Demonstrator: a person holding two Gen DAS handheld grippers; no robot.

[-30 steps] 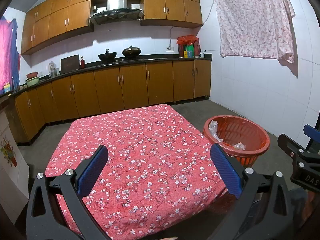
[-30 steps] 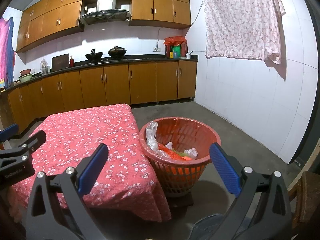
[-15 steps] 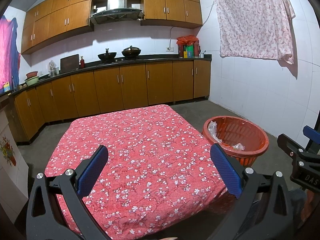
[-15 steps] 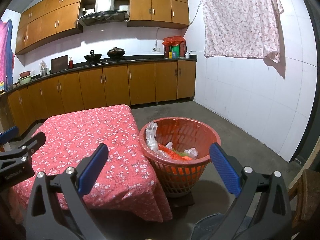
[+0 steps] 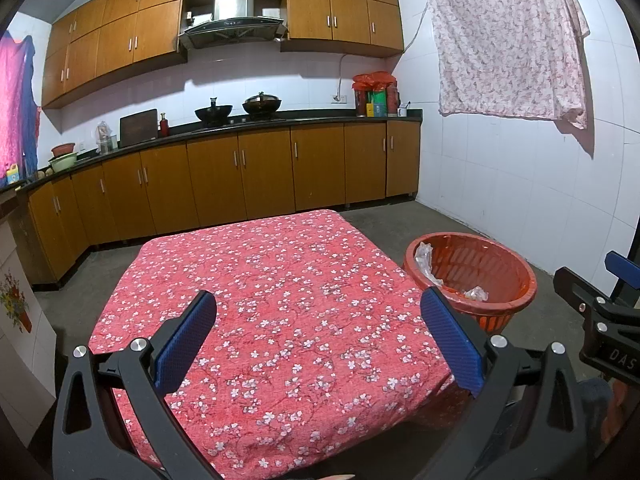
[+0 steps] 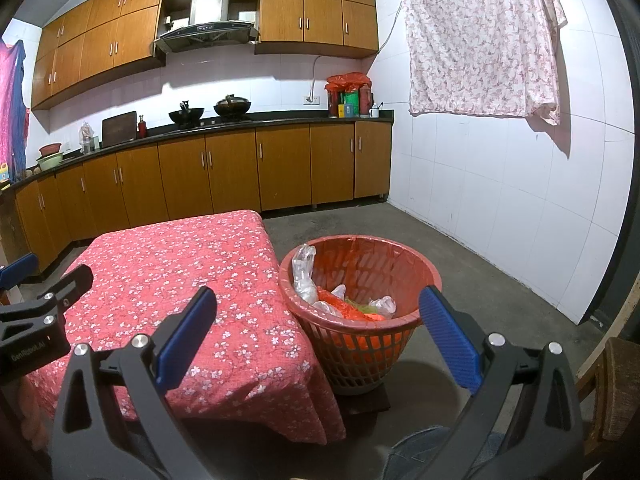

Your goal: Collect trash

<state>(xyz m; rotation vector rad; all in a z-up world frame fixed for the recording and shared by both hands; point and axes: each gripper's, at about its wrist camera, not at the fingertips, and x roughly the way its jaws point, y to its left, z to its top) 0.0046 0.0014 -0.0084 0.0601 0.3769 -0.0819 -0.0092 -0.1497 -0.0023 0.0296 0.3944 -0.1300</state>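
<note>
An orange plastic basket (image 6: 360, 280) stands on the floor at the right side of the table; it also shows in the left wrist view (image 5: 472, 276). It holds clear plastic bags (image 6: 304, 276) and orange and green scraps (image 6: 348, 308). My left gripper (image 5: 320, 320) is open and empty above the near part of the table (image 5: 280, 280), which is covered by a red flowered cloth. My right gripper (image 6: 316, 320) is open and empty, held near the table's right corner in front of the basket. No loose trash shows on the table.
Brown kitchen cabinets (image 5: 240, 176) with a black counter run along the far wall, with woks (image 5: 236, 108) and jars on top. A white tiled wall (image 6: 520, 200) with a hanging flowered cloth (image 6: 480, 40) is on the right. A wooden chair (image 6: 616, 392) sits at the right edge.
Both grippers have drifted slightly back and up, so the basket and table sit a little lower in view. Both stay open and empty.
</note>
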